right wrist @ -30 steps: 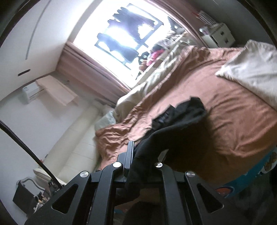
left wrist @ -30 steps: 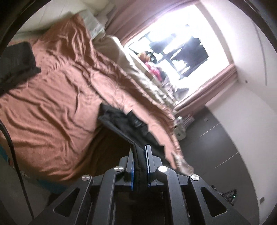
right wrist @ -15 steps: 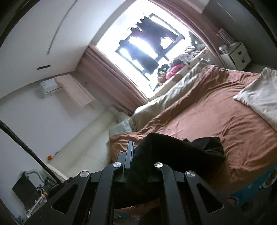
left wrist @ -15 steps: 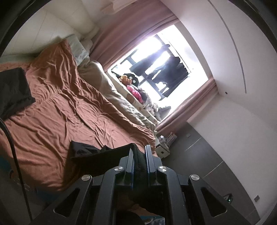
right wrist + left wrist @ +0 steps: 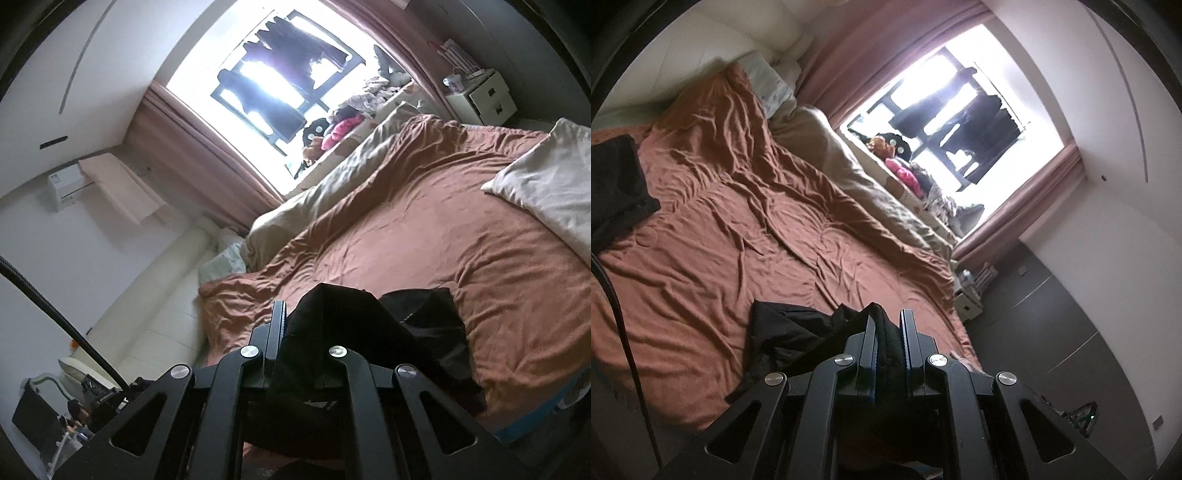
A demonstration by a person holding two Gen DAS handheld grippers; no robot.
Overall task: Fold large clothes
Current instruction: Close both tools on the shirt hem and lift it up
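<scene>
A black garment (image 5: 790, 332) is held up at the near edge of the brown-sheeted bed (image 5: 746, 221). My left gripper (image 5: 888, 325) is shut on one bunched edge of it, with cloth filling the gap between the jaws. The rest trails onto the sheet to the left. In the right wrist view my right gripper (image 5: 299, 325) is shut on another part of the same garment (image 5: 417, 325), which drapes over the right finger and hides it. The loose part lies on the bed (image 5: 424, 240) to the right.
A folded dark garment (image 5: 617, 184) lies at the left of the bed. A white pillow (image 5: 546, 184) sits at the bed's right. A beige duvet (image 5: 857, 184) runs along the window side. A white nightstand (image 5: 484, 99) stands by the window.
Both grippers have tilted back down toward the bed after lifting. The black garment has spread lower onto the sheet's near edge, still held by both.
</scene>
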